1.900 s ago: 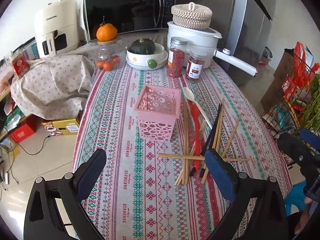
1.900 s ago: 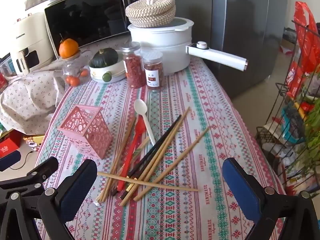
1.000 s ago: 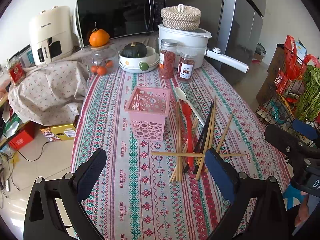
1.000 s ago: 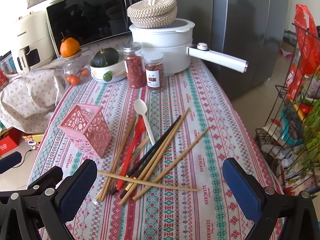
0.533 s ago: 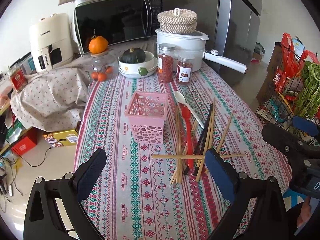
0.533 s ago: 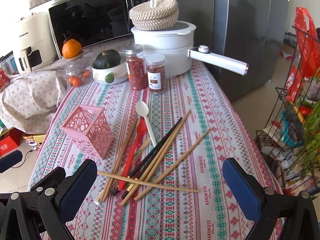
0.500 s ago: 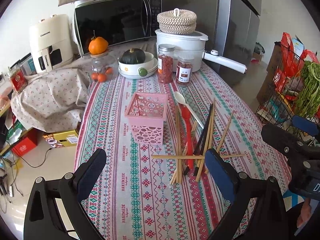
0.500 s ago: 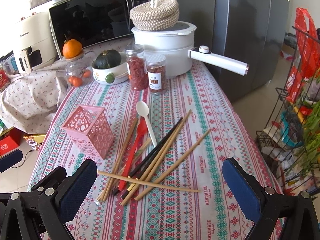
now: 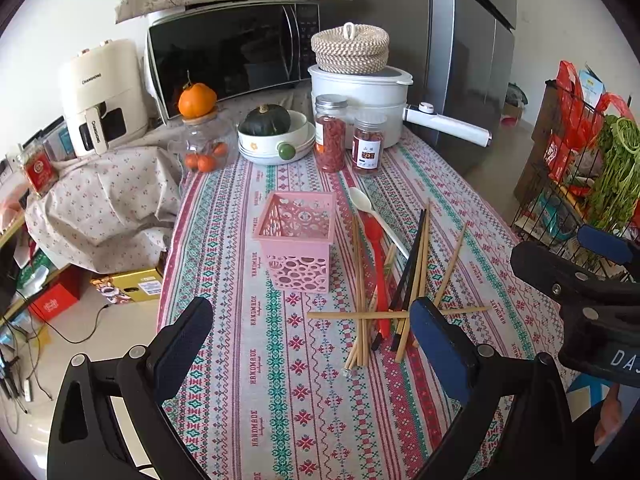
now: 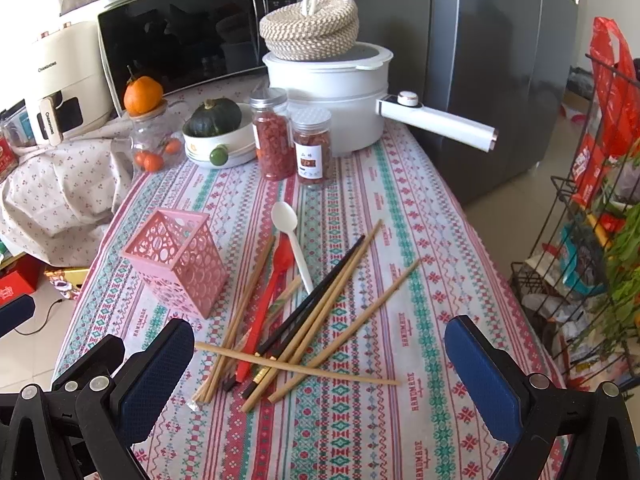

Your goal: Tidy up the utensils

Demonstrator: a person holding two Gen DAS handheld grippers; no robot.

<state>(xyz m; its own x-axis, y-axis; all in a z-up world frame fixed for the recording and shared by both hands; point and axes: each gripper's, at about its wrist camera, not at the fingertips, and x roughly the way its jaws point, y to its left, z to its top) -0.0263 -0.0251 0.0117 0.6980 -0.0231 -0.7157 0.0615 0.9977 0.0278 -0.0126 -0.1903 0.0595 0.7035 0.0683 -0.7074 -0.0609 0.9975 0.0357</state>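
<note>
Utensils: chopsticks (image 10: 320,312), red spoon (image 10: 272,292) and white spoon (image 10: 294,240) lie crossed in a loose pile on the table (image 10: 420,240), just right of the upright pink basket (image 10: 180,264). Left gripper (image 9: 308,344) and right gripper (image 10: 320,364) hover near the pile, fingers wide apart, holding nothing.

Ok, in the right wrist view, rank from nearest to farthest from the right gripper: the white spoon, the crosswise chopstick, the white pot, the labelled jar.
1. Crosswise chopstick, just ahead of the right gripper.
2. White spoon, mid-table.
3. Labelled jar, beyond the spoon.
4. White pot, at the table's far end.
</note>
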